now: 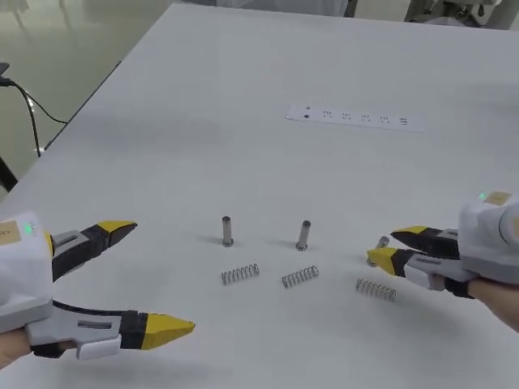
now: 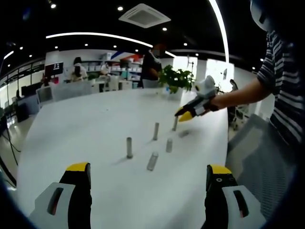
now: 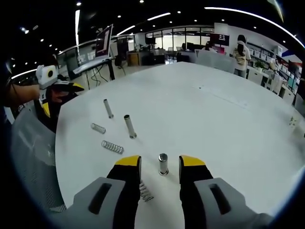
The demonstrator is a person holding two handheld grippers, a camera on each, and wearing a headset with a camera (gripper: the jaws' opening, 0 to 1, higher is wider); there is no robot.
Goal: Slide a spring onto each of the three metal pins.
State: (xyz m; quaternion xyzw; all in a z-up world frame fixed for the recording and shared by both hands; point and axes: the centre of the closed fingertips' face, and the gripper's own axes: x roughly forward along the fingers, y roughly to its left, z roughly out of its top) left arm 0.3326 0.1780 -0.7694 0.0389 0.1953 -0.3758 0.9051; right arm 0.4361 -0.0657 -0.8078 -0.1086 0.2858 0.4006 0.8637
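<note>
Three short metal pins stand upright in a row on the white table: left pin [image 1: 227,230], middle pin [image 1: 303,235], right pin [image 1: 383,241]. A loose spring lies in front of each: left spring [image 1: 241,274], middle spring [image 1: 300,276], right spring [image 1: 376,289]. My right gripper [image 1: 389,245] is open, its yellow-tipped jaws on either side of the right pin [image 3: 163,164] without touching it; the right spring [image 3: 145,191] lies by its left jaw. My left gripper [image 1: 150,277] is wide open with nothing in it, left of the row and apart from the nearest pin [image 2: 129,147] and spring [image 2: 152,161].
A white power strip [image 1: 354,117] lies flat farther back on the table. The table's left edge [image 1: 89,93] drops to the floor, with a black cable there. People and a potted plant [image 2: 174,78] are beyond the far end.
</note>
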